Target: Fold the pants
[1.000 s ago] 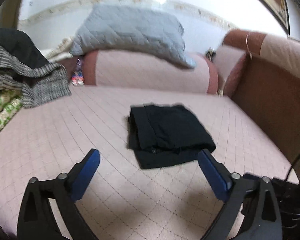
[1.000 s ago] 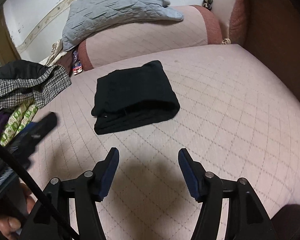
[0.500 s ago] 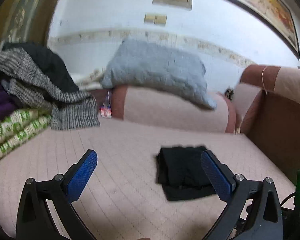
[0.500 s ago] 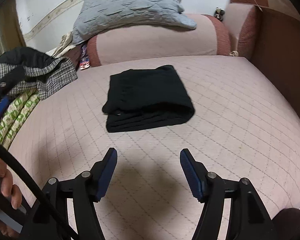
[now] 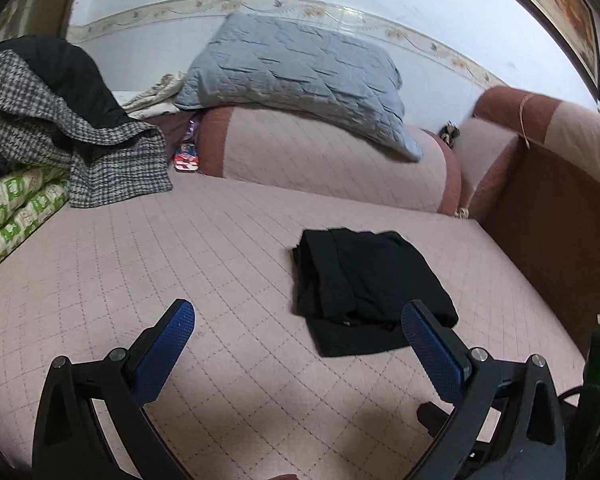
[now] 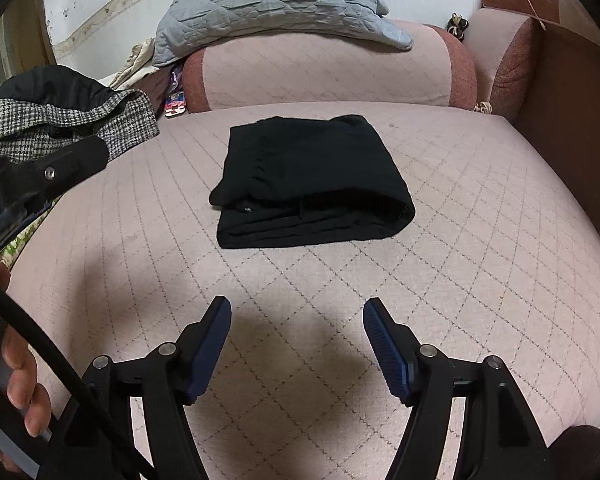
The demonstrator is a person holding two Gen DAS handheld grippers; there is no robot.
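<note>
Black pants (image 5: pixel 364 284) (image 6: pixel 308 182) lie folded into a compact rectangle on the pink quilted seat (image 5: pixel 180 264) (image 6: pixel 480 240). My left gripper (image 5: pixel 298 320) is open, hovering near the seat's front; its right blue pad overlaps the pants' near corner in the view, and nothing lies between the fingers. My right gripper (image 6: pixel 296 316) hangs above the seat in front of the pants, well short of them, its jaws opening with nothing between them. The left gripper's black arm (image 6: pixel 40 176) shows at the left of the right wrist view.
A pile of clothes with a houndstooth piece (image 5: pixel 60 136) (image 6: pixel 52 120) lies at the left over green-patterned bedding (image 5: pixel 16 208). A grey quilted pillow (image 5: pixel 300 76) (image 6: pixel 276 0) rests on the back bolster (image 5: pixel 320 168). A brown armrest (image 5: pixel 560 232) borders the right. A hand (image 6: pixel 20 384) is at lower left.
The left wrist view swung up to the wall half a second ago and has tipped back down onto the seat. The right gripper's jaws have widened and it has drawn back slightly from the pants.
</note>
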